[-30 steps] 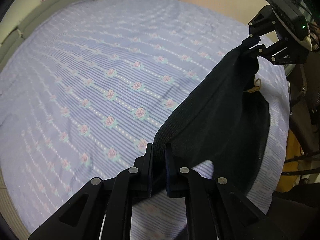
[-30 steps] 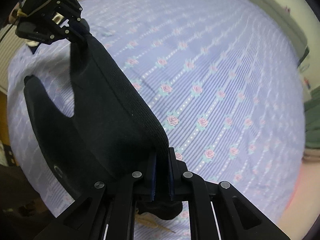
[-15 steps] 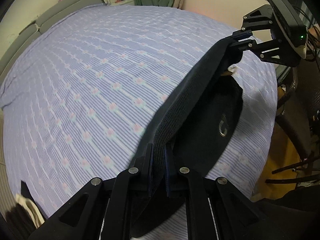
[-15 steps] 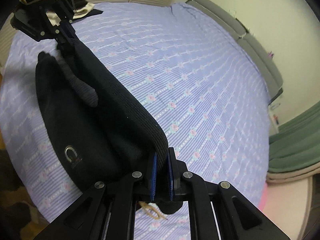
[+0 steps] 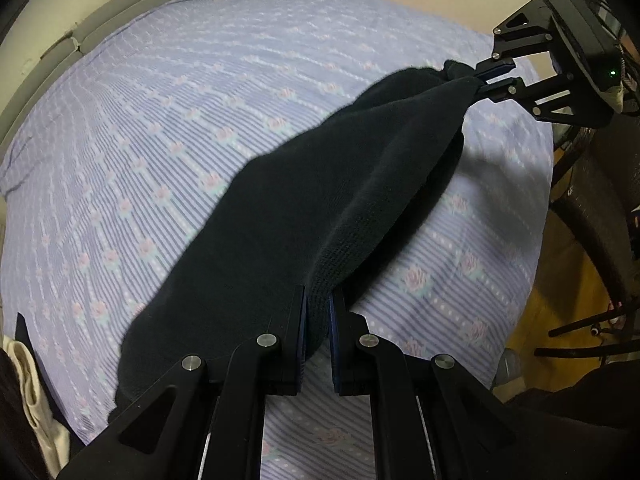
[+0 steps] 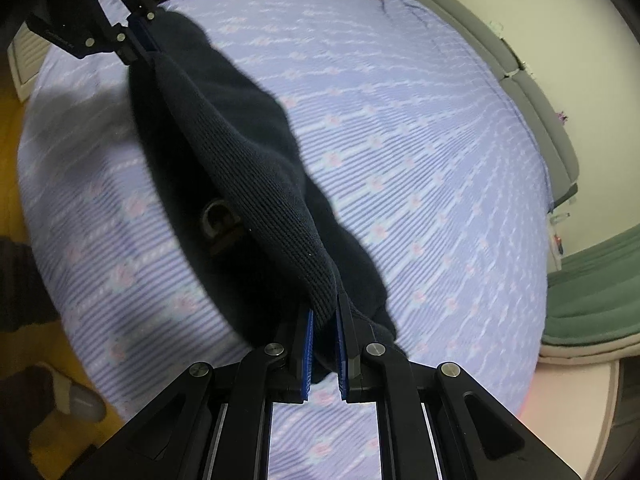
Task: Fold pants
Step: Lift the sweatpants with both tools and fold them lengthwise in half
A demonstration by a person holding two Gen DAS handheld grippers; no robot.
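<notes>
**Over the bed: pants strung between both tongs**

Across the lower centre of the left wrist view, the left tongs (image 5: 318,320) are pressed together on the ribbed waistband of the black pants (image 5: 328,200). Upper right of that frame, the right tongs (image 5: 486,78) pinch the waistband's other end. Right wrist view mirrors this: own tongs bottom centre, left tongs upper left.

- Waistband runs fairly taut between the two grips; likely held at both ends so the garment hangs flat and square.
- Legs drape below, spilling onto the floral striped bedsheet (image 5: 180,120). Cloth looks doubled over, so a fold is probably under way.
- Small pale logo on the underlying layer, middle of the right wrist view.
- Bed edge close at lower right; grey headboard (image 5: 132,12) upper left.
- Frames motion-blurred; exact contact line of cloth on sheet unclear.
</notes>
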